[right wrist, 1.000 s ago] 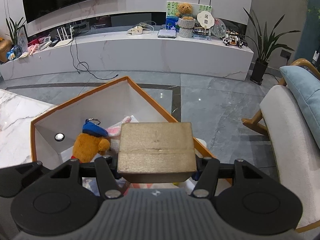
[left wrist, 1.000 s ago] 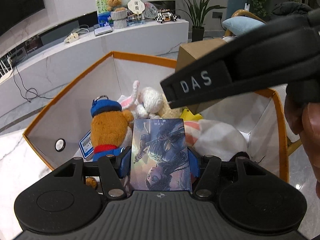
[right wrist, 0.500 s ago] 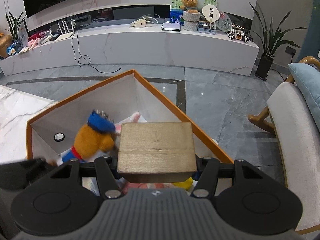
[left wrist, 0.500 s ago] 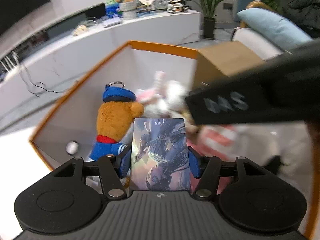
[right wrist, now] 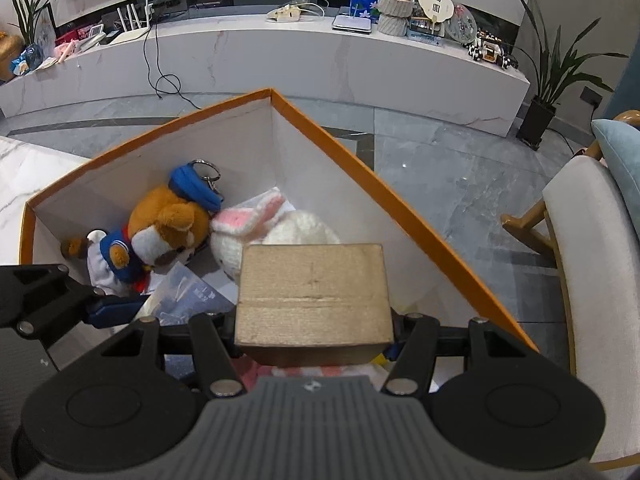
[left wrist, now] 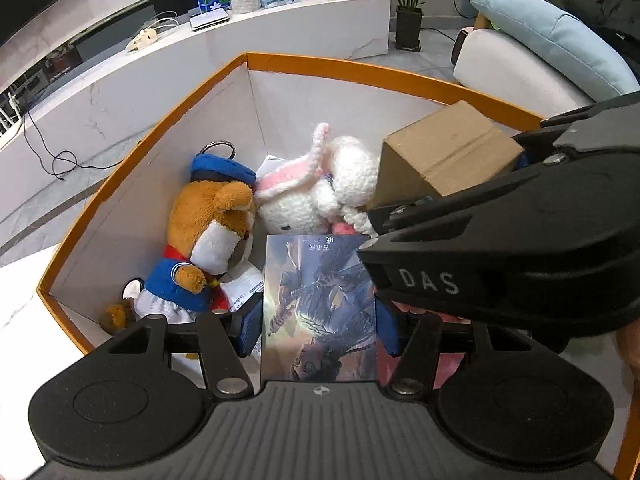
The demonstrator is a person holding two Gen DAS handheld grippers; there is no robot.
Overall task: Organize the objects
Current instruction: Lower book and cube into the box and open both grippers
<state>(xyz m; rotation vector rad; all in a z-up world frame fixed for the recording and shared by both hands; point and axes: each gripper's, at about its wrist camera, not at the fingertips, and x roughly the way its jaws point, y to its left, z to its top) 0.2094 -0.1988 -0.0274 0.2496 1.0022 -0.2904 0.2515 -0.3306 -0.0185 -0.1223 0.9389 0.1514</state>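
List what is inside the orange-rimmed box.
Inside the orange-rimmed box lie a brown plush dog in a blue cap, a white knitted bunny and some paper. The held cardboard box and card cover the near part.

You can read "DAS" in pale capitals on the black body of the right tool (left wrist: 460,216). The illustrated card (left wrist: 320,308) carries small upside-down characters, too blurred to read.

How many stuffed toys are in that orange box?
2: a brown bear in a blue cap at the left wall, and a white bunny touching its head. More may hide under the held items.
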